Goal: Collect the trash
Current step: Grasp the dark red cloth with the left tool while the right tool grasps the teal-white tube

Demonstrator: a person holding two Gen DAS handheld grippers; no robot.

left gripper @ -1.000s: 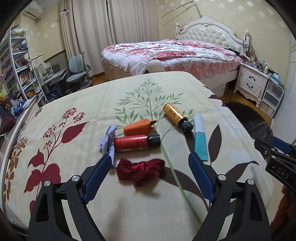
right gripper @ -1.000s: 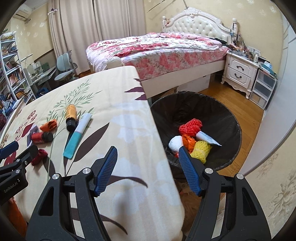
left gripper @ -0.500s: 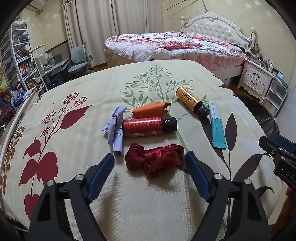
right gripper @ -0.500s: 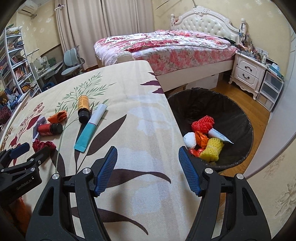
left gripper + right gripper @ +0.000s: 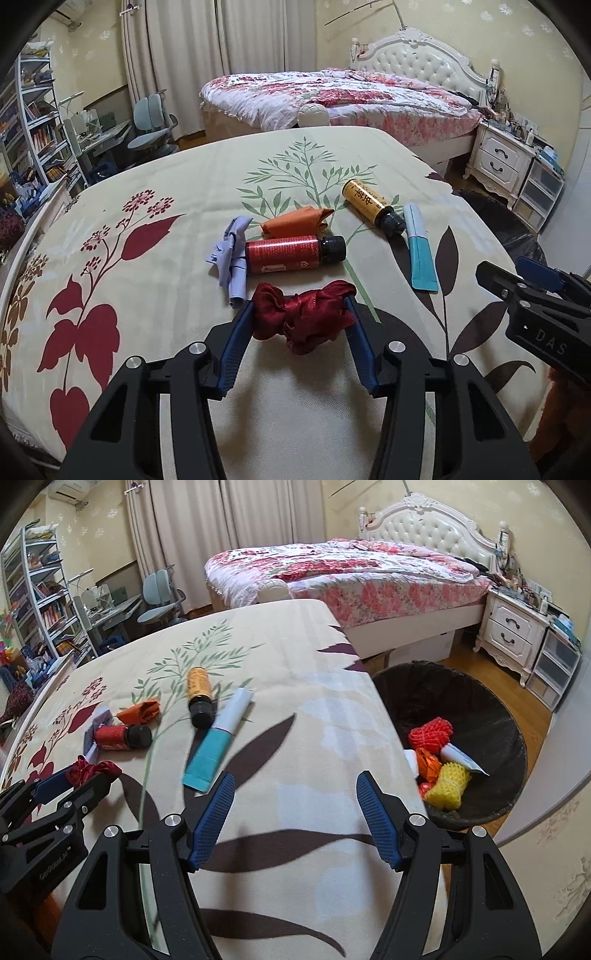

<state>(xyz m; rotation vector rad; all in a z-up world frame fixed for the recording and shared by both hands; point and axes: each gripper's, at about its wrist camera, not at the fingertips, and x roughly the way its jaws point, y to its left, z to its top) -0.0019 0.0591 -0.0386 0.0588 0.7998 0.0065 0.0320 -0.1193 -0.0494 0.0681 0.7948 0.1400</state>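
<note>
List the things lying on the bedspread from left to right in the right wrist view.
Red ribbon bundle → red bottle → orange wrapper → yellow bottle → teal tube.

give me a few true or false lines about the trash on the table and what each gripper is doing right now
1. The left gripper has its fingers on either side of the dark red fabric wad. True.
2. The right gripper holds the teal tube. False: it is open and empty, and the tube lies on the table.
3. The red bottle stands upright. False: it lies on its side.
4. The black bin already holds a yellow foam net. True.
5. The orange bottle is in the bin. False: it lies on the table.
</note>
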